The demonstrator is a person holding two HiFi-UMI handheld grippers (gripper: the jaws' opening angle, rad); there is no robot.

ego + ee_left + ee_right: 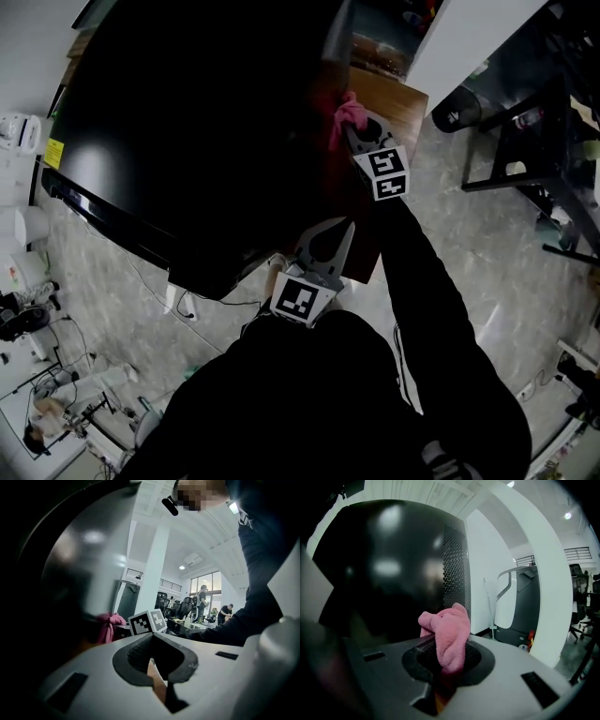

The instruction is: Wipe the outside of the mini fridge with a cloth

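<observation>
The black mini fridge (197,122) fills the upper left of the head view and stands on a wooden table (398,94). A pink cloth (347,114) is bunched against the fridge's right side, and my right gripper (358,131) is shut on it. In the right gripper view the cloth (447,634) sticks up between the jaws, in front of the glossy fridge wall (393,564). My left gripper (336,239) is by the fridge's near right corner, shut with nothing in it (152,644). It sees the cloth (110,625) ahead by the fridge wall (84,573).
A white pillar (469,37) rises behind the table. A black metal frame (525,141) stands at the right. Cables and a power strip (183,305) lie on the marble floor below the fridge. White equipment (23,141) sits at the left edge.
</observation>
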